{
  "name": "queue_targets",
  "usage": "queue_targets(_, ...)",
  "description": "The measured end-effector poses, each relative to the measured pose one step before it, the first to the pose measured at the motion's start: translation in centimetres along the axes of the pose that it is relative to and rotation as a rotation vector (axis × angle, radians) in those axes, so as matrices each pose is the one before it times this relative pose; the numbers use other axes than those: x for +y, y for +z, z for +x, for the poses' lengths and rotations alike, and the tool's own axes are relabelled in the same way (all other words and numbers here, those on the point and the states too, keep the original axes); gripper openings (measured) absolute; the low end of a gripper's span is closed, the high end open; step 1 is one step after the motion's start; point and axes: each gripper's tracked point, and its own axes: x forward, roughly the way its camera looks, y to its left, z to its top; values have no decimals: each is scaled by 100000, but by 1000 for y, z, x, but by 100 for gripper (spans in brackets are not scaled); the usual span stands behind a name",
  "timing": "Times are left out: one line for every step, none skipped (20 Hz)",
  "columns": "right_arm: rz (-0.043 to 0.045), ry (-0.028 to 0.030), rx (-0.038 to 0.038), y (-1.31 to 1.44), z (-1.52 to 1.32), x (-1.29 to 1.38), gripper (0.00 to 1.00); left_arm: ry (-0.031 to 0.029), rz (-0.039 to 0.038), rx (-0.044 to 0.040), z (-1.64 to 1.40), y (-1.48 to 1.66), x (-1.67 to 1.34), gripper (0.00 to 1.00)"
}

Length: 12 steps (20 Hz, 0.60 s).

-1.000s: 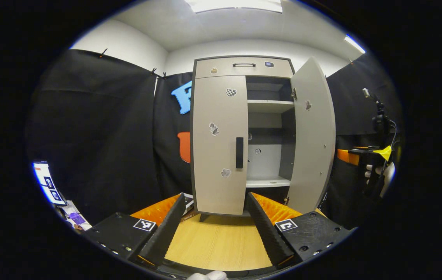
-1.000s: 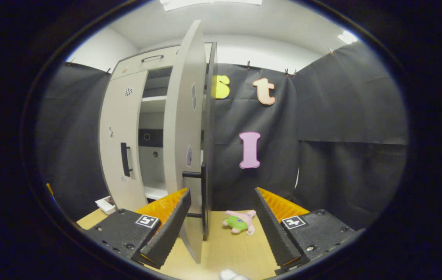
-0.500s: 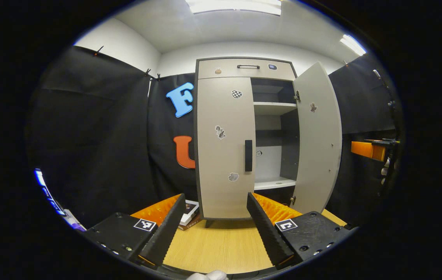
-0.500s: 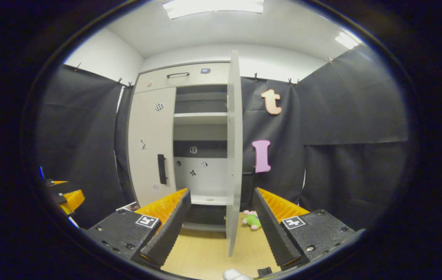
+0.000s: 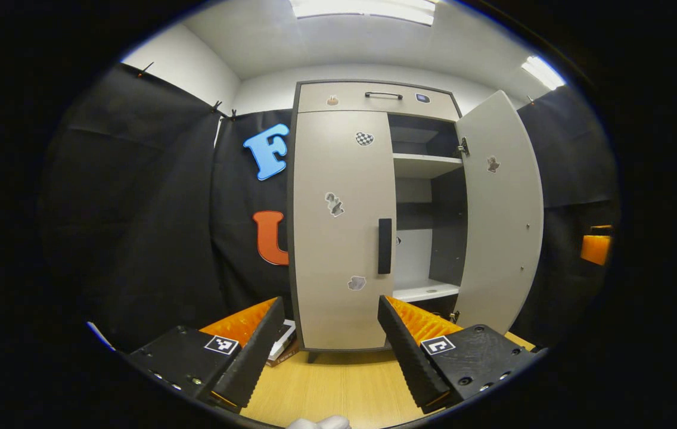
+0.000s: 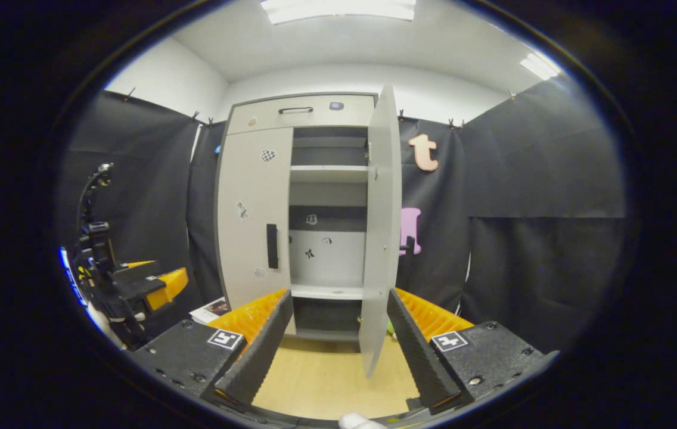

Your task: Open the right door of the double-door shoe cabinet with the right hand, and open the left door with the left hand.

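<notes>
black cloth walls surround a wooden worktop (image 5: 338,387) carrying the shoe cabinet (image 5: 374,98); its right door (image 5: 502,208) stands swung wide, its left door (image 5: 341,226) sits closed; left gripper (image 5: 329,348) and right gripper (image 6: 335,348) hover before it, fingers spread, grasping nothing.

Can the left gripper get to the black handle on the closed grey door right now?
Probably yes. The left gripper is open and faces the closed grey left door, with the black vertical handle in plain sight ahead. Nothing stands between them, and the opened right door swings off to the side.
</notes>
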Motion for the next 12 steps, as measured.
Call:
queue_targets(540, 434, 347, 16, 317, 32, 100, -1015, -94, 715, 1538, -71, -959, 95)
queue_targets(91, 923, 128, -17, 119, -23, 100, -988, 329, -1558, 1713, 271, -953, 95)
queue_targets(-913, 513, 590, -11, 343, -108, 100, -519, 98, 457, 1644, -129, -864, 95)
queue_targets(-874, 236, 248, 131, 322, -279, 100, -1118, -422, 692, 1794, -249, -943, 95)
queue_targets(-213, -29, -359, 321, 370, -261, 100, -1586, -564, 727, 1758, -122, -1105, 95)
queue_targets(-348, -217, -160, 208, 177, -273, 100, -474, 888, -370, 1788, 96, -757, 95)
queue_targets(-396, -440, 19, 185, 287, -384, 99, -241, 2034, -194, 1805, 200, -553, 95)
queue_targets(-303, -217, -68, 246, 496, -322, 100, -85, 2000, -418, 1771, 169, -502, 95)
queue_targets(-549, -220, 134, 159, 388, -328, 100, -784, 746, 249, 1667, -223, -701, 95)
queue_targets(-885, -535, -340, 196, 339, -376, 100, -754, -711, 1421, 1535, -490, -597, 95)
queue_targets(-926, -681, 113, 31, 227, -440, 100, -728, -847, 445, 1560, -221, -588, 95)
queue_targets(-914, -441, -1, 86, 307, -238, 100, 177, -419, 168, 1335, 27, -137, 95)
